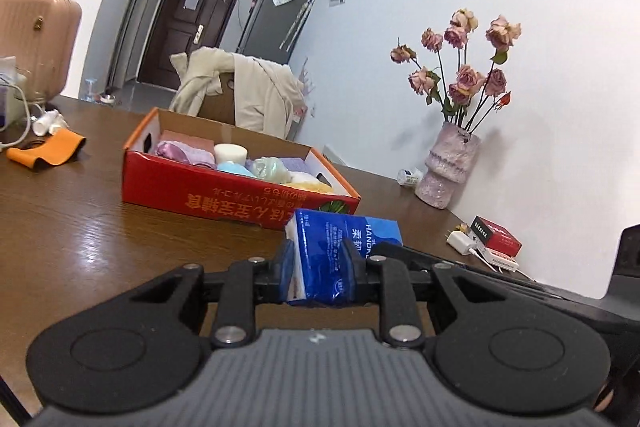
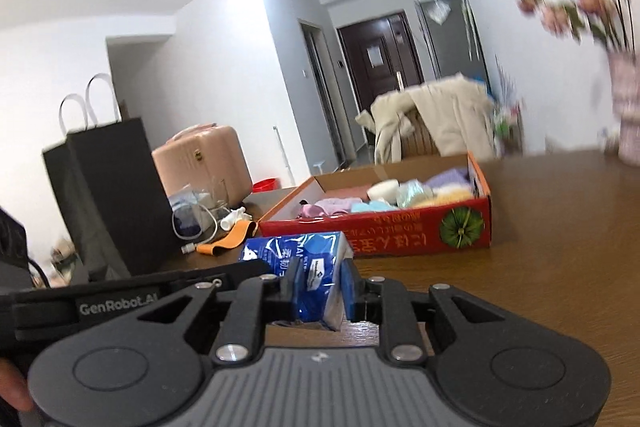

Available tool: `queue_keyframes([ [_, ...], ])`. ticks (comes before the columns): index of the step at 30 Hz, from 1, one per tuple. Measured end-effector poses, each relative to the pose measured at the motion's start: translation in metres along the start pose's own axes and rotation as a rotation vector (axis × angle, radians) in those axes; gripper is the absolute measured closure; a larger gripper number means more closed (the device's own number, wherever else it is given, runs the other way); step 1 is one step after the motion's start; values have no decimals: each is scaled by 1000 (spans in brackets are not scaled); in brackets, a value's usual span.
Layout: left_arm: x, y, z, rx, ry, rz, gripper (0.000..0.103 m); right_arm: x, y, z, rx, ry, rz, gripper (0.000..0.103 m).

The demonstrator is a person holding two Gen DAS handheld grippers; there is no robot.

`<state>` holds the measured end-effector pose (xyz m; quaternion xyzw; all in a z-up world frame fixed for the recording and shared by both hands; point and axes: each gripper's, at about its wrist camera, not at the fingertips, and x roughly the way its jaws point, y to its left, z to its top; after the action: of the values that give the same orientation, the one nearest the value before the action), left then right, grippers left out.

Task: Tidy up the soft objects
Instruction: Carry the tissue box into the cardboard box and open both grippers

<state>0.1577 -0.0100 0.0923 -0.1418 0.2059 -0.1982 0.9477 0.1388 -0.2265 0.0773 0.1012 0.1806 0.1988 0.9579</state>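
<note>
Both claws, the left gripper (image 1: pixel 320 265) and the right gripper (image 2: pixel 320 287), were clamped on one blue tissue pack (image 1: pixel 340 251), held above the table (image 1: pixel 80 227) near the red box's (image 1: pixel 224 191) front wall. Carrying it well probably meant matching both grips, clearing that wall, then lowering it into a free gap among the soft items.

Left gripper (image 1: pixel 318 265): matte black plastic body showing grey ribbed panel at centre, round black disc sitting each side, black linkage arms joining at silver screws, blue pads lining fingers (image 1: pixel 285 267). Right gripper (image 2: pixel 318 285): showing same build, black linkages, silver pivot screws, blue finger pads. Black bar of other gripper crossing right wrist view at left, carrying white "GenRobot.AI" lettering.
</note>
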Motion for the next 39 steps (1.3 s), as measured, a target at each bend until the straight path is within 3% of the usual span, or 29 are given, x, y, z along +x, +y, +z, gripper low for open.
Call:
queue_keyframes([
  [7,-12,6,-6,-14,-5,20,79,-8,22,-8,-35,14,-18,84],
  [11,-3,12,17,-9,-11,-3,79,-2,24,9,-55,-3,-22,84],
  [14,25,21,55,-16,-16,-35,79,18,17,39,-72,-20,-23,84],
  [20,129,54,133,-30,23,-34,79,118,-21,117,-77,8,-31,84],
  [24,215,95,159,-82,96,-9,79,210,-52,149,-85,95,-51,84],
  [27,279,128,158,-146,217,17,79,273,-73,146,-73,181,-79,84],
  [31,336,147,137,-96,405,74,79,340,-108,122,-2,357,-96,86],
  [39,350,148,133,-38,461,89,77,372,-128,109,77,491,-81,86],
])
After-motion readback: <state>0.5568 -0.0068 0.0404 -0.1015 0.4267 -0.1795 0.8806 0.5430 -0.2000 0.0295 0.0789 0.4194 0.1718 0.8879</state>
